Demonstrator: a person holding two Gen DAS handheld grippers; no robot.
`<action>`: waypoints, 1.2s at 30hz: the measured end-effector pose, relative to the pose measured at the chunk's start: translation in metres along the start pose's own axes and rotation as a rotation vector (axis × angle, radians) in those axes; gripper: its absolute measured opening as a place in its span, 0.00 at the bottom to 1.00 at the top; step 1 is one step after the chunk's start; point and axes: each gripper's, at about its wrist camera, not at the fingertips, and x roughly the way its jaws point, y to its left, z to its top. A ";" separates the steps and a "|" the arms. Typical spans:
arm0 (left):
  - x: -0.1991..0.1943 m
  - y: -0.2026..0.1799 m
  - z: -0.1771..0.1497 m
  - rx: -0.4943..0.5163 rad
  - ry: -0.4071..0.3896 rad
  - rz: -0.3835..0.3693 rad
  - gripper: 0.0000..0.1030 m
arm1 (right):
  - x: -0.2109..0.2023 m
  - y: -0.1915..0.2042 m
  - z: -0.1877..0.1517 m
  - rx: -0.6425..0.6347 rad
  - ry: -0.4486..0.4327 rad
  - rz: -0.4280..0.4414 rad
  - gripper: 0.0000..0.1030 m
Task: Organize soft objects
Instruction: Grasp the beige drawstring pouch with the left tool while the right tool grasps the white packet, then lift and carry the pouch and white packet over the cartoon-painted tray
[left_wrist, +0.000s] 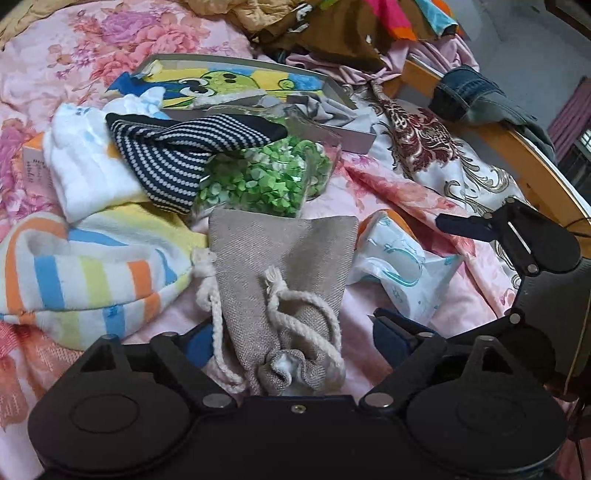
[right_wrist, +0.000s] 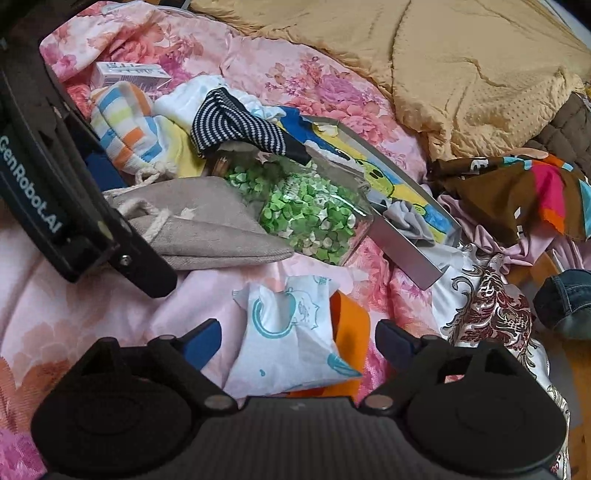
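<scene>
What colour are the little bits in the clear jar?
Green and white bits fill the clear jar, clearest in the right wrist view.

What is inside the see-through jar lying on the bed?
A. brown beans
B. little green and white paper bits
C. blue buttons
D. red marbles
B: the clear jar lies on its side by the grey drawstring bag, filled with small green and white folded pieces.

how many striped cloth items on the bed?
2: the rainbow-striped towel at left beside the drawstring bag, and the navy-white striped cloth lying across the jar of green bits. More may be buried.
</scene>
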 end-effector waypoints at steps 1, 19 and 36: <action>0.000 0.000 0.000 0.004 -0.001 -0.001 0.80 | 0.000 0.001 0.000 -0.003 0.001 0.005 0.87; 0.007 0.008 0.002 -0.019 -0.011 0.013 0.55 | 0.001 -0.006 0.002 0.111 0.046 0.084 0.68; 0.007 0.003 0.002 -0.007 -0.020 -0.018 0.43 | 0.004 0.018 0.001 -0.042 0.040 -0.022 0.58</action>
